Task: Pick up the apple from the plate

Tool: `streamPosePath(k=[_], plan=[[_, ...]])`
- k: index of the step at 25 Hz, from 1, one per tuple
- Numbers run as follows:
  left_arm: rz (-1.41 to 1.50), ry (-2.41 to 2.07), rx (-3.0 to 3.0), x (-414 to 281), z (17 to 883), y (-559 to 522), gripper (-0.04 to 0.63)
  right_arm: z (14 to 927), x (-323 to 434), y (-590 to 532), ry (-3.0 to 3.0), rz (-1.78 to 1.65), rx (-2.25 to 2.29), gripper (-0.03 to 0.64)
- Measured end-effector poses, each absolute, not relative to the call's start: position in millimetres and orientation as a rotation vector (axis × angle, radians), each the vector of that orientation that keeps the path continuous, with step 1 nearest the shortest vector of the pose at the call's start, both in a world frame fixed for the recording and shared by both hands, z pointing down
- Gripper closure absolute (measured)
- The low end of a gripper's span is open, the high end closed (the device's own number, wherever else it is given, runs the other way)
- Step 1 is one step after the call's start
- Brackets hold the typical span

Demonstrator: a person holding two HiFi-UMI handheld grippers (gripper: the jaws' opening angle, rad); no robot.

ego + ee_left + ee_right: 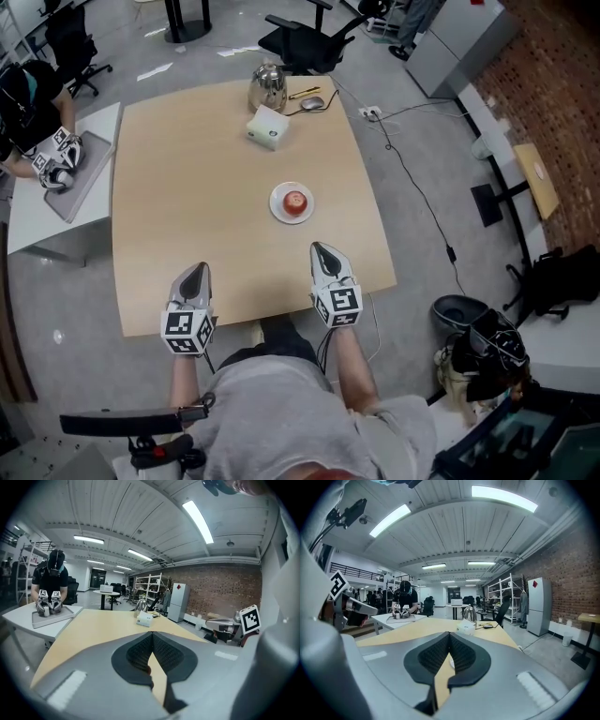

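Ceiling lights (501, 498) appear only in gripper views (apple (295, 201), plate (276, 204): head view).

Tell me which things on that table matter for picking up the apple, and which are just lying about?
For the job: apple; plate under it; right gripper and left gripper, both shut and empty.

Just lying about, at the far end of the table: kettle; white box; mouse.

Red apple (295, 201), white plate (277, 211), tan table (187, 187), silver kettle (268, 87), grey floor (422, 234)
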State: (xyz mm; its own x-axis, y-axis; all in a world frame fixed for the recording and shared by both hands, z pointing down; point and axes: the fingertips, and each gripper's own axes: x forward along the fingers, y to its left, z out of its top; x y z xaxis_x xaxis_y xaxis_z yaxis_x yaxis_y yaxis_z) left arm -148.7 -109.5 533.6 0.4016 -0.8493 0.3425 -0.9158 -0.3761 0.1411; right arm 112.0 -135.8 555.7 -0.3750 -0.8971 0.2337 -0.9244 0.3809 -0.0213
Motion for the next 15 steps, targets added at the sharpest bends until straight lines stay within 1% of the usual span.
streamPosePath(k=[15], plan=[[0.418, -1.491, 2.274, -126, 568, -157, 0.575, 621, 118, -203, -2.400, 0.339, 1.487, 0.611]])
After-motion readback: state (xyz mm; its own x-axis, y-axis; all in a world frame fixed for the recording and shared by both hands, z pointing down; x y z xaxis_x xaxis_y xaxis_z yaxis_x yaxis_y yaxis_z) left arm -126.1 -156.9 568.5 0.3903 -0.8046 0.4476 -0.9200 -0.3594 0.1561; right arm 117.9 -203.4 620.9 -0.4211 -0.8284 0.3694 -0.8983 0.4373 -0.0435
